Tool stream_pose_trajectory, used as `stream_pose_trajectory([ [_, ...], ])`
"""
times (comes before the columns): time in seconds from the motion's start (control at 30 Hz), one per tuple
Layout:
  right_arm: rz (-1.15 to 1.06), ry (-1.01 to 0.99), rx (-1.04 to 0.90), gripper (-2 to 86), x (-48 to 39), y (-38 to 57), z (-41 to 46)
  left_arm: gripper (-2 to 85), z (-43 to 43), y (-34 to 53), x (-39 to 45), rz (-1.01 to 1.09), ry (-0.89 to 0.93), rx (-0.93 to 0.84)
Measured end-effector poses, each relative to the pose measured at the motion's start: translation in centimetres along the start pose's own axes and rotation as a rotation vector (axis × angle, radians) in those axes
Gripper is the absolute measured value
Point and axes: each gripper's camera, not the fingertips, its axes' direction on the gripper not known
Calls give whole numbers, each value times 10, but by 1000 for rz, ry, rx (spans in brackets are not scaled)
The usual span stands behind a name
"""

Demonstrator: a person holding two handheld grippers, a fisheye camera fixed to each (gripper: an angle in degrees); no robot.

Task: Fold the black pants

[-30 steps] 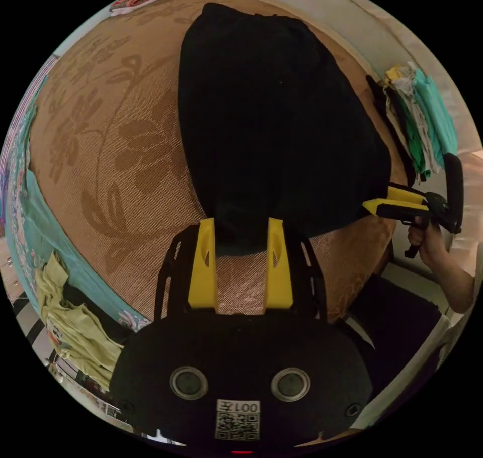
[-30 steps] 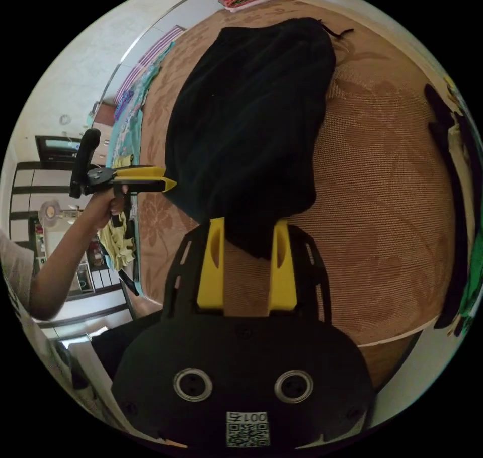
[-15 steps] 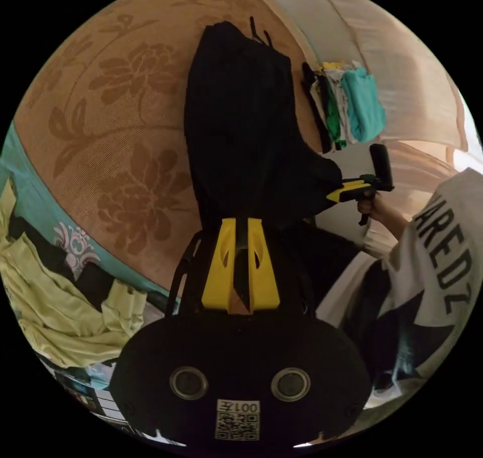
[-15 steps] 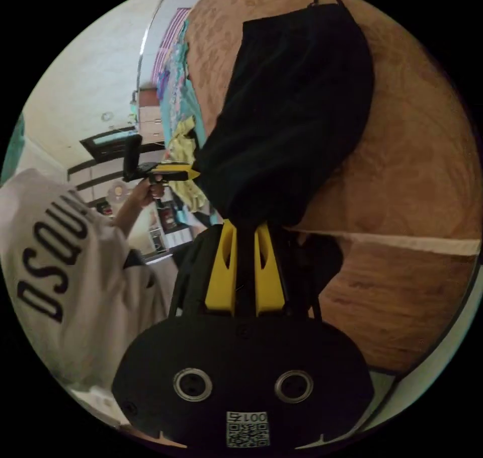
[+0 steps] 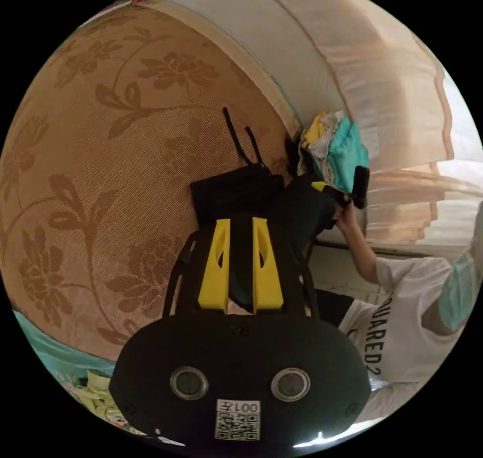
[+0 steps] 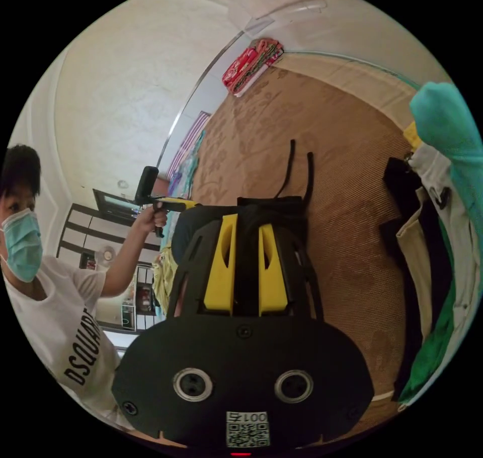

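Note:
The black pants (image 5: 236, 194) lie bunched on the brown flowered bed mat (image 5: 100, 151), two drawstrings (image 5: 241, 141) trailing from the waistband. My left gripper (image 5: 240, 221) is shut on a fold of the black cloth, held over the pants. In the right gripper view the pants (image 6: 274, 205) sit just beyond my right gripper (image 6: 247, 219), which is shut on black cloth too, and the drawstrings (image 6: 298, 169) point away. The right gripper (image 5: 324, 186) pinches the pants' other corner. The left gripper (image 6: 176, 205) is held level by a hand at the pants' left side.
A stack of folded clothes (image 5: 337, 146), also seen as the stack (image 6: 432, 257), lies on the mat close to the pants. A red patterned cloth (image 6: 251, 63) rests at the mat's far end. The person (image 6: 50, 297) in a white T-shirt stands beside the bed. Curtains (image 5: 392, 101) hang behind.
Both grippers closed on the pants' near edge, then lifted it and carried it toward the waistband. The pants went from spread long to a short doubled bundle. Both cameras swung with the hands.

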Motion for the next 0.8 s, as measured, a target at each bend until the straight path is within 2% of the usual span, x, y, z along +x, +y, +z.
stream_pose_trajectory([
  [0.07, 9, -1, 23, 55, 7, 4, -3, 53, -14, 7, -9, -32, 72, 69],
  [0.17, 69, -106, 42, 57, 30, 6, -3, 43, -30, 20, -31, -116, 153, 173],
  [0.23, 91, -181, 31, 59, 43, 0, 2, 41, -37, 29, -34, -150, 157, 223],
  [0.3, 80, -163, -30, 61, 49, -14, 7, 39, -42, 39, -15, -105, 134, 262],
  [0.4, 94, -119, -103, 60, 53, -30, 13, 11, -40, 64, 55, 122, 77, 324],
  [0.47, 109, -117, -117, 60, 55, -36, 15, -5, -7, 78, 105, 257, 4, 249],
  [0.5, 120, -124, -125, 61, 56, -38, 16, -6, 5, 78, 113, 250, -63, 210],
  [0.57, 98, -143, -136, 64, 54, -39, 14, -8, 55, 73, 126, 228, -380, 95],
  [0.63, 56, -142, -149, 68, 47, -37, 8, -9, 75, 65, 119, 191, -445, 119],
  [0.8, -65, 117, -51, 56, 12, -20, -34, -10, 98, 40, 88, 88, -378, 147],
])
